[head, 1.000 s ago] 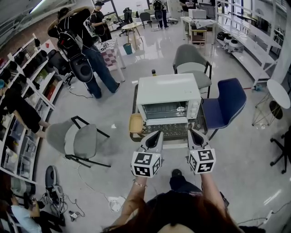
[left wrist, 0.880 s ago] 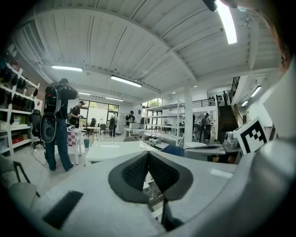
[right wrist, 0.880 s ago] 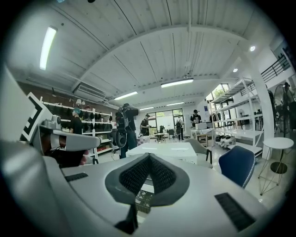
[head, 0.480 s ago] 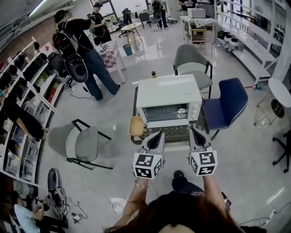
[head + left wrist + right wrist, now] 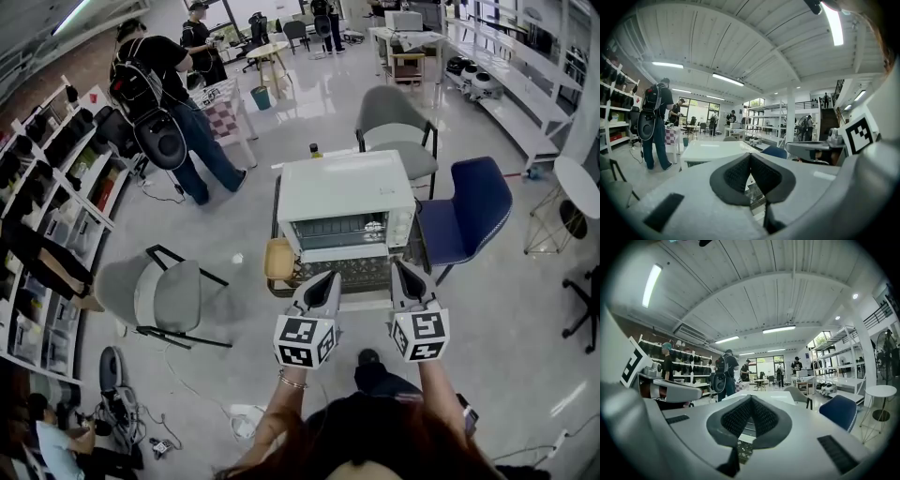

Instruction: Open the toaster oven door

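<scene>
The white toaster oven [image 5: 345, 202] stands on a dark mesh table [image 5: 349, 273], its glass door [image 5: 341, 231] closed and facing me. In the head view my left gripper [image 5: 325, 277] and right gripper [image 5: 401, 273] hover side by side over the table's near edge, just short of the door, touching nothing. Both are shut and hold nothing. The left gripper view shows its pads [image 5: 740, 173] pressed together, with the oven's white top [image 5: 712, 149] beyond. In the right gripper view the closed fingertips [image 5: 751, 398] point at the oven [image 5: 776, 396].
A tan tray [image 5: 278, 258] sits at the table's left end. A blue chair [image 5: 469, 211] stands to the right, a grey chair [image 5: 394, 127] behind the oven, another grey chair [image 5: 155, 291] to the left. A person with a backpack [image 5: 159, 94] stands at back left. Shelves [image 5: 56, 178] line the left wall.
Both grippers stay shut and in nearly the same place in front of the oven. The person with the backpack has straightened up.
</scene>
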`<action>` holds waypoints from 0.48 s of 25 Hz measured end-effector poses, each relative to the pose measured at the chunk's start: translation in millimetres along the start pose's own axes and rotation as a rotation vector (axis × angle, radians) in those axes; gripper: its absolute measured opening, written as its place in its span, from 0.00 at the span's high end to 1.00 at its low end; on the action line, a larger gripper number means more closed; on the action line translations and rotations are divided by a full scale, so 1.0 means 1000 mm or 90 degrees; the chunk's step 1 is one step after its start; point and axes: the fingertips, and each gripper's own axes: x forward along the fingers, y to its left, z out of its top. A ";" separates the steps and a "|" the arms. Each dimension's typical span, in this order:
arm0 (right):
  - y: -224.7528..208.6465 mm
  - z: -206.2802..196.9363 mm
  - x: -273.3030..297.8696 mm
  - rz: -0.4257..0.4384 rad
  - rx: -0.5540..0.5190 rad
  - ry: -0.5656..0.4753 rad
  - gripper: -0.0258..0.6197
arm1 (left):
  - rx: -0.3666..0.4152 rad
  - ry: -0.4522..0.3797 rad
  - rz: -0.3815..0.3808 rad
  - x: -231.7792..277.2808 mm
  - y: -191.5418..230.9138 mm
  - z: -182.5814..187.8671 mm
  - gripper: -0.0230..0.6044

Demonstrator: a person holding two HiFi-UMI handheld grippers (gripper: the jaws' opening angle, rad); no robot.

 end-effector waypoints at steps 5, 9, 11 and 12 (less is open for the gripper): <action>-0.007 -0.003 0.004 -0.003 0.007 0.007 0.96 | -0.007 0.008 -0.004 0.010 -0.002 -0.003 0.94; -0.013 -0.007 0.008 -0.004 0.009 0.012 0.96 | -0.011 0.013 -0.006 0.017 -0.004 -0.008 0.94; -0.012 -0.007 0.010 -0.005 0.011 0.011 0.96 | -0.012 0.014 -0.006 0.018 -0.001 -0.009 0.94; -0.012 -0.007 0.012 -0.005 0.012 0.011 0.96 | -0.012 0.015 -0.006 0.018 0.001 -0.009 0.94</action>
